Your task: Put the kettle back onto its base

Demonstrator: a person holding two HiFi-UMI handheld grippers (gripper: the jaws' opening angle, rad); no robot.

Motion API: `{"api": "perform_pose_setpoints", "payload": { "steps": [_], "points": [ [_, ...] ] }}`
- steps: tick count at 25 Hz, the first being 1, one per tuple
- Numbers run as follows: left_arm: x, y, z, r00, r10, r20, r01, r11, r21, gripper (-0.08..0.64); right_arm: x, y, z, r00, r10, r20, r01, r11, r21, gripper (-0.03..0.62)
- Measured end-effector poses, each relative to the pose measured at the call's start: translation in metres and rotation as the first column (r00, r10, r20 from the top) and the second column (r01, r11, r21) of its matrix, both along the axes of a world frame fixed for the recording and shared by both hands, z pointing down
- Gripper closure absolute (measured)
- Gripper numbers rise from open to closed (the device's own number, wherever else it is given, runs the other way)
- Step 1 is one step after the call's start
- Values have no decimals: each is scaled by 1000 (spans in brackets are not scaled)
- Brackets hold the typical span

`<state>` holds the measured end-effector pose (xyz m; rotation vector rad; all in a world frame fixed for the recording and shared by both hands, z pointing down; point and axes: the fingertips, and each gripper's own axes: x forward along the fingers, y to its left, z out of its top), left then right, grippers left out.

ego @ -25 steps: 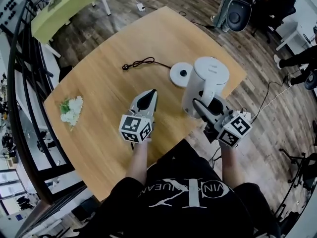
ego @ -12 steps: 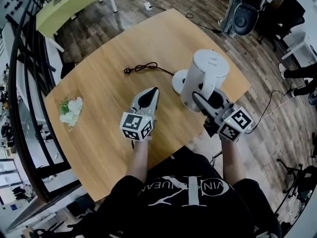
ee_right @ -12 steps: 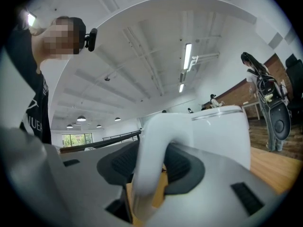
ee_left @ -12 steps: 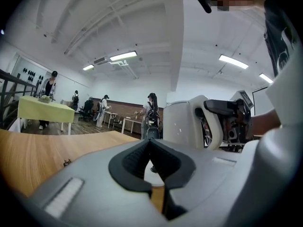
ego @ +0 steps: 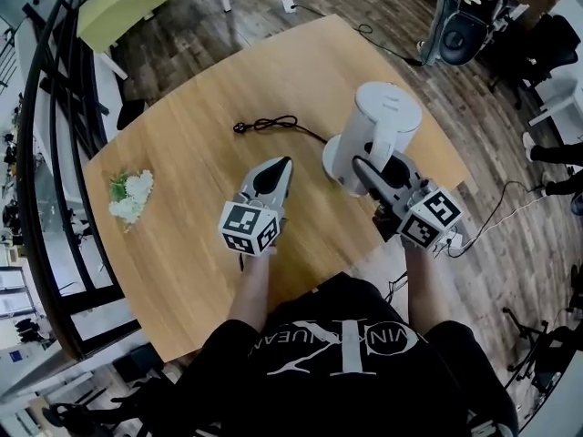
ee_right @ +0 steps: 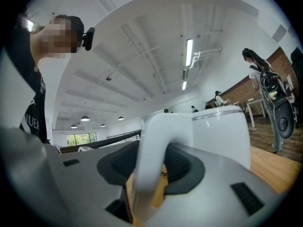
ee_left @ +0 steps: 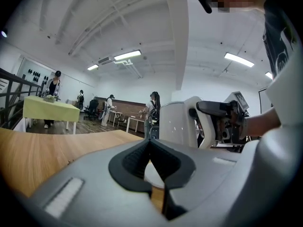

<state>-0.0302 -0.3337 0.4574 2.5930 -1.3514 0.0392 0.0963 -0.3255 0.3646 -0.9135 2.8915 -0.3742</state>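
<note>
The white kettle [ego: 375,139] hangs over the round white base [ego: 329,157] and hides most of it; whether it rests on the base I cannot tell. My right gripper [ego: 366,171] is shut on the kettle's handle [ee_right: 150,171], which fills the gap between its pads in the right gripper view. The kettle body [ee_right: 220,136] stands just beyond them. My left gripper [ego: 282,164] hovers over the wooden table [ego: 182,162] left of the kettle, tips together and holding nothing. In the left gripper view, the kettle [ee_left: 177,124] shows ahead of it on the right.
The base's black cord [ego: 271,123] curls on the table behind the left gripper. A small bunch of white flowers [ego: 127,197] lies near the left edge. The table's right edge runs close behind the kettle. A green table [ego: 146,3] and chairs stand beyond.
The right gripper has carried the kettle leftward across the table until it covers most of the base. The left gripper has edged slightly forward.
</note>
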Motion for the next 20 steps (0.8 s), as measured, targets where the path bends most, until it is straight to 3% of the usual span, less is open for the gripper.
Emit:
{"api": "perform_pose_setpoints", "payload": {
  "steps": [20],
  "points": [
    [-20,0,22,998,-62,13,63,996,-70,549,-22,-37,25,997,-64,-32,64,998,22,436]
  ]
}}
